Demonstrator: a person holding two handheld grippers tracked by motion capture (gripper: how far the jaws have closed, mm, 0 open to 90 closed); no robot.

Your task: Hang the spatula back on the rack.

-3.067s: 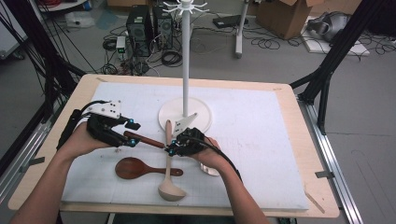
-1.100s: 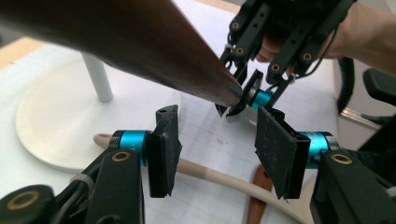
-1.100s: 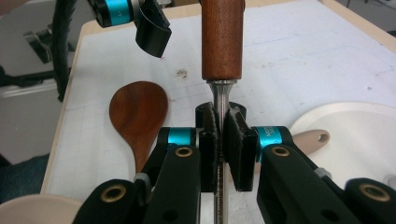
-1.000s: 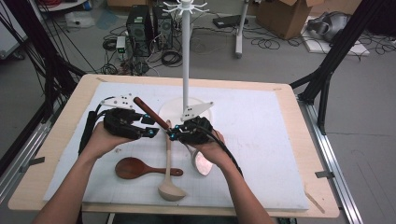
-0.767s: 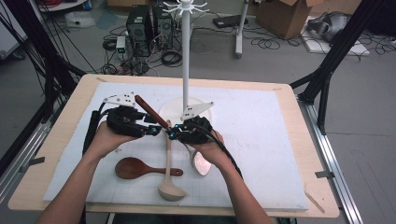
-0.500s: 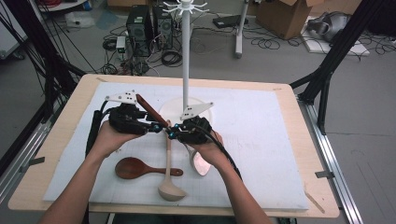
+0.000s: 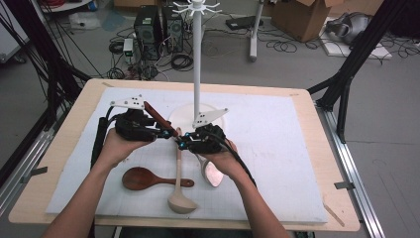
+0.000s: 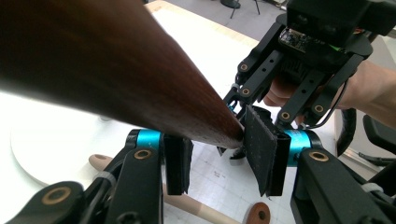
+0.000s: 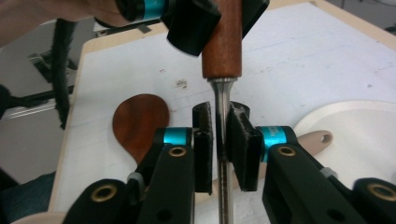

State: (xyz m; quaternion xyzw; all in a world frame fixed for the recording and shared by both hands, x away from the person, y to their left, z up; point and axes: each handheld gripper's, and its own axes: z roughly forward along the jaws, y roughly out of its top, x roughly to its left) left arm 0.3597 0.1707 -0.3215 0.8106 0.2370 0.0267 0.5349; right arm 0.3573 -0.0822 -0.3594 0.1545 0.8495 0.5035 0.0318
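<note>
Table [image 7: 341, 198] of pale wood carries a white mat [image 7: 277, 148] that covers most of its top. On the far middle of the mat stands a white stand [image 7: 197, 59], a thin pole with hooks at its crown, rising from a round base [image 7: 183, 115]. Just in front of that base the two tools meet nose to nose above the mat. The left gripper [image 7: 168, 134] has the brown wooden handle of the utensil [image 7: 157, 117] between its jaws. They have just been closing, and in both gripper views the pads sit against the handle near its thin end, at a fairly narrow gap. The handle slants up and away toward the far left. The right gripper [image 7: 182, 144] takes the same utensil lower down, on the bare metal shaft just past the wood. Its jaws have just been easing apart, yet they stand almost together, with the pads close against the shaft on either side. So the utensil is off the mat, held by both tools, near the base. A shiny metal head [image 7: 213, 173] shows under the right hand; whether it belongs to this utensil I cannot tell. A pale ladle [image 7: 179, 198] lies on the mat, bowl nearest the person, handle tip reaching toward the base. A dark spoon [image 7: 141, 178] lies just left of it, its handle touching or crossing the ladle's.
</note>
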